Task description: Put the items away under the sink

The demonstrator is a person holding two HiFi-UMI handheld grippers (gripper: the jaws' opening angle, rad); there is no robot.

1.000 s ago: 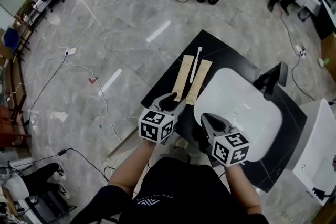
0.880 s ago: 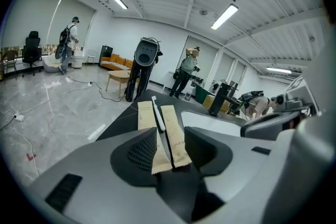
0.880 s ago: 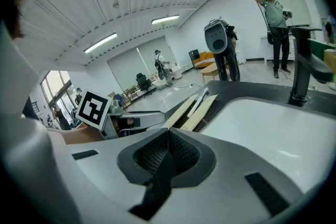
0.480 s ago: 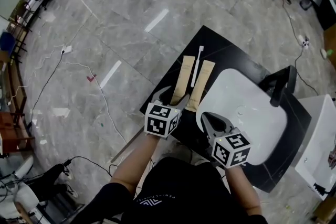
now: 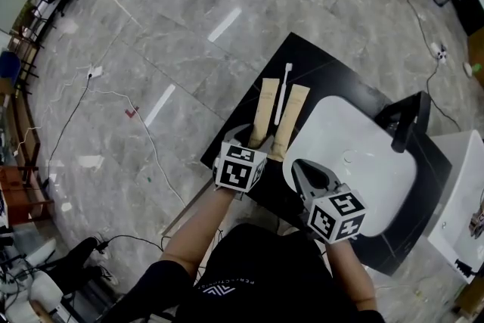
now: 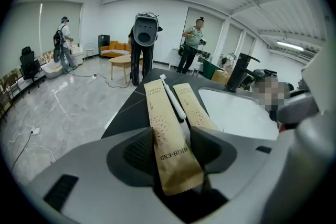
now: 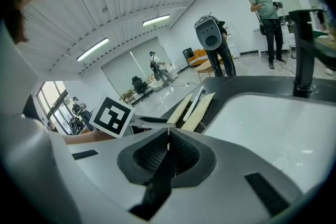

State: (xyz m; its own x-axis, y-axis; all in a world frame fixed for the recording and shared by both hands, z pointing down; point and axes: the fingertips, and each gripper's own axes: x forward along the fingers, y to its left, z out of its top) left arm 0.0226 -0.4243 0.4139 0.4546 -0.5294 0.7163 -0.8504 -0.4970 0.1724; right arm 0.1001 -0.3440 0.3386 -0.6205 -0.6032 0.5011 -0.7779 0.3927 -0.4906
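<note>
Two brown paper toothbrush packets lie side by side on the black counter (image 5: 318, 72), with a white toothbrush (image 5: 283, 93) between them. My left gripper (image 5: 246, 137) is open, its jaws on either side of the near end of the left packet (image 5: 262, 111) (image 6: 160, 118). One pad touches the packet's edge. The right packet (image 5: 288, 119) (image 6: 193, 107) lies untouched beside it. My right gripper (image 5: 301, 167) (image 7: 168, 141) is shut on nothing, over the near left rim of the white sink (image 5: 355, 163).
A black faucet (image 5: 404, 125) stands at the sink's far right. A white unit (image 5: 461, 200) adjoins the counter on the right. Cables (image 5: 144, 125) trail over the marble floor to the left. People stand at the far side near a wooden table (image 6: 122, 60).
My left gripper has moved forward and to the right, so the left packet's near end now lies between its jaws. The right gripper has barely moved.
</note>
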